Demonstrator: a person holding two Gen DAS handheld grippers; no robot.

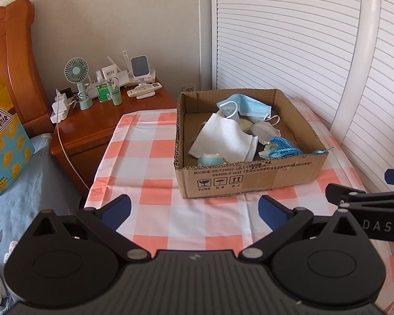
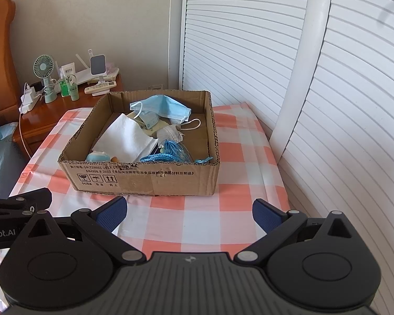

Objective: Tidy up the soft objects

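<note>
- Two claws show in the left wrist view. The left claw is spread wide with nothing in it, low over the checked table. The right claw pokes in at 3 o'clock, cut off by the edge, so I cannot tell here if it is spread.
- The cardboard box sits on the table at 12 o'clock from the left claw, a bit to the right. Inside lie a white cloth, a blue face mask, a grey mask, a blue string bundle and a small blue toy.
- In the right wrist view, the right claw is spread wide and holds nothing. The box is at 12 o'clock, a bit to the left.
- The white cloth, blue face mask and string bundle all rest in the box.
- I think the job looks almost done: no soft things lie out on the table.
- The small toy is half hidden by the box wall. Things under the cloth are hard to make out.
</note>
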